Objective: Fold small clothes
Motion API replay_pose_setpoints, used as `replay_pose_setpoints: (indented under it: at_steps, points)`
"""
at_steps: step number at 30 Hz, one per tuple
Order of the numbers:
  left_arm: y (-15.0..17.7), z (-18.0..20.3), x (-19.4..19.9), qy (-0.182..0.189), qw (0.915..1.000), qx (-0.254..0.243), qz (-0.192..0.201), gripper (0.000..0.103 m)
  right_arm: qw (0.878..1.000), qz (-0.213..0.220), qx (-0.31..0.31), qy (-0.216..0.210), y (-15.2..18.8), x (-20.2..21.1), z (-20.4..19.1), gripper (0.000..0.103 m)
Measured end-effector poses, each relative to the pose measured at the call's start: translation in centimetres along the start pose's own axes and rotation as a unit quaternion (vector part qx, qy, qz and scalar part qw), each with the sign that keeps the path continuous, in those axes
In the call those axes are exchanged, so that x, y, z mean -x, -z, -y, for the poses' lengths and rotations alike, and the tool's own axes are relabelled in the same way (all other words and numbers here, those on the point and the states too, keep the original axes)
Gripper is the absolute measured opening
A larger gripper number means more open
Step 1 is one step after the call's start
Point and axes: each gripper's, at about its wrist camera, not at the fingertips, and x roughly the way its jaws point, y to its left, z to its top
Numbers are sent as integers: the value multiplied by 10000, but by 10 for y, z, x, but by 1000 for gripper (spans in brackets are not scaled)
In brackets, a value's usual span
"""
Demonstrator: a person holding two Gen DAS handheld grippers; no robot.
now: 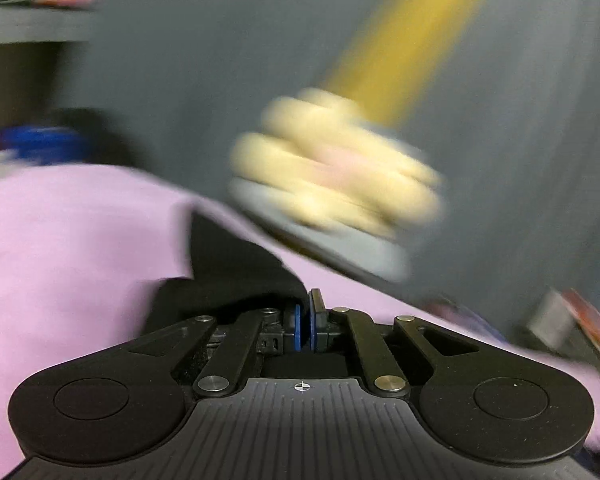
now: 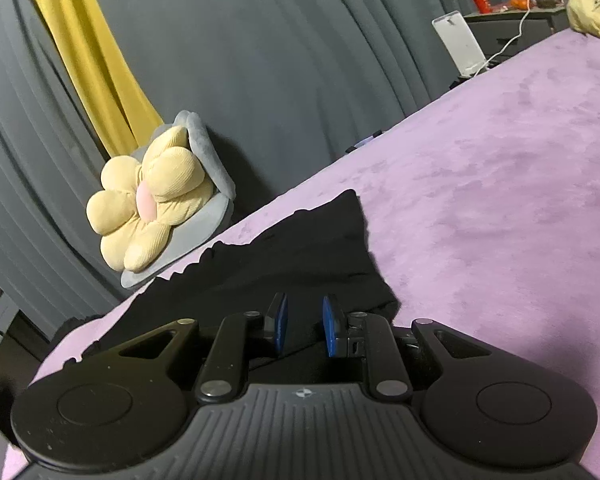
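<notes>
So the left gripper (image 1: 306,322) has its blue pads pressed together with basically no gap, and the edge of the small black fabric garment (image 1: 236,272) runs right up to the tips. It looks pinched on that edge, though the cloth is so dark I can't actually see it between the pads. The whole left view is smeared with motion blur.

The right gripper (image 2: 304,326) is different: its blue pads stand a little apart, the black garment (image 2: 300,248) lies under and ahead of them, and I can't tell whether any cloth is caught in that gap. I'd call it not clamped.

The garment is lying on the fuzzy lilac bedspread (image 2: 500,200), partly bunched, with a jagged, scalloped-looking edge toward the grey pleated curtain (image 2: 300,60). A yellow flower-shaped plush cushion on a grey pad (image 2: 156,208) leans against that curtain beside a mustard-yellow drape (image 2: 88,52).

My read: this is the grab-and-lift part of a fold, one side taken. Next move probably needs the right side to bite a matching edge or corner, then both carry it over evenly so the layers line up. Thin dark cloth, easy to grab two layers by mistake.
</notes>
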Motion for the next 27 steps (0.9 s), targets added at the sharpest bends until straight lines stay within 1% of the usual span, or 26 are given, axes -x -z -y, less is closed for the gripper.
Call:
replay_pose_setpoints:
  at_steps: [1,3,4,5,6,7,8,9,10,11,12,14,15,16,18,21,23,25,27]
  points:
    - [13,32,-9,377,9988,-200,-221,8,10000,13,8,-11,-1,6,0,18]
    - [40,87,-31,966,9903,-601,-795,24,10000,12,31,-6,-1,16,0,18]
    - [55,105,-40,1087,9862,-685,-1043,43,10000,-40,45,-19,-2,20,1,18]
    - [69,117,-46,1119,9830,-679,-1285,48,9999,-109,56,-25,-1,23,3,18]
    - [82,124,-52,1087,9796,-601,-1579,48,9998,-200,59,-24,-1,25,4,18]
    - [90,128,-56,946,9776,-481,-1819,48,9996,-289,52,-50,-1,26,5,20]
    - [96,122,-55,678,9772,-271,-1992,48,9992,-386,34,-90,-1,25,6,22]
    - [96,111,-52,417,9788,-47,-2002,48,9988,-469,-3,-148,0,24,6,23]
    - [98,99,-40,82,9811,154,-1929,52,9983,-538,-62,-233,0,22,5,24]
    - [98,86,-28,-302,9822,304,-1829,56,9973,-628,-136,-341,1,18,2,28]
    - [97,71,-15,-699,9824,471,-1665,58,9952,-787,-237,-526,2,10,-3,31]
    - [86,42,0,-1322,9785,837,-1347,62,9892,-1108,-356,-893,7,-7,-19,49]
    - [86,32,8,-1554,9752,1045,-1178,62,9864,-1225,-346,-1038,10,-15,-28,52]
    - [87,24,16,-1692,9726,1248,-988,63,9826,-1390,-271,-1206,16,-27,-43,54]
    - [92,11,20,-1838,9676,1545,-775,64,9771,-1657,-114,-1333,26,-47,-66,54]
    - [114,16,22,-1904,9615,1811,-801,64,9706,-2037,-10,-1281,39,-80,-91,54]
    - [125,16,17,-1865,9633,1747,-823,64,9724,-2066,3,-1086,43,-92,-100,56]
    - [130,5,21,-1829,9663,1600,-845,65,9744,-2010,3,-1002,43,-96,-107,56]
    - [134,7,22,-1778,9699,1432,-845,66,9753,-1983,253,-942,42,-95,-117,35]
